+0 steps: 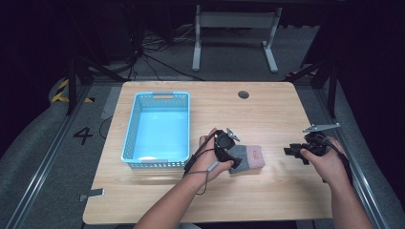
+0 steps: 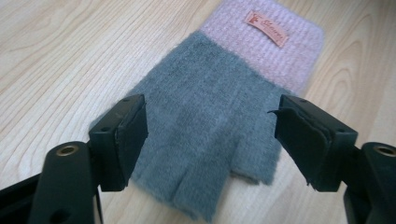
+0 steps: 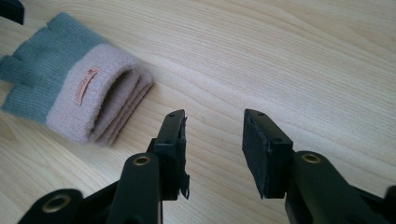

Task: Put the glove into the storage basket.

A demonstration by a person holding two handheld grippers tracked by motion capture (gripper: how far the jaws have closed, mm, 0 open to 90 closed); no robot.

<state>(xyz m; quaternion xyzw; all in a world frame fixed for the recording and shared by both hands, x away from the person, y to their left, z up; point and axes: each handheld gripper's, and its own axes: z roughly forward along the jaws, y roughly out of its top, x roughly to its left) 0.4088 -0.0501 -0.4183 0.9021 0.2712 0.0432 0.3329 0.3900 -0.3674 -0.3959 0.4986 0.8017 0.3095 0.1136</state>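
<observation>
A knitted fingerless glove (image 1: pixel 248 158), grey-green with a pink cuff and a small orange label, lies flat on the wooden table. My left gripper (image 1: pixel 233 162) hovers over its finger end, open, with the jaws wide on either side of the glove (image 2: pixel 210 126) and nothing gripped. The left gripper (image 2: pixel 210 140) straddles the grey part. My right gripper (image 1: pixel 290 151) is held to the right of the glove, open over bare wood. In the right gripper view the glove (image 3: pixel 70 98) lies up and to the left of the right gripper (image 3: pixel 212 151), cuff opening toward it.
A light blue plastic basket (image 1: pixel 157 129) stands on the left part of the table (image 1: pixel 267 200). A round cable hole (image 1: pixel 243 94) is near the far edge. A white table frame (image 1: pixel 234 33) and cables are on the floor beyond.
</observation>
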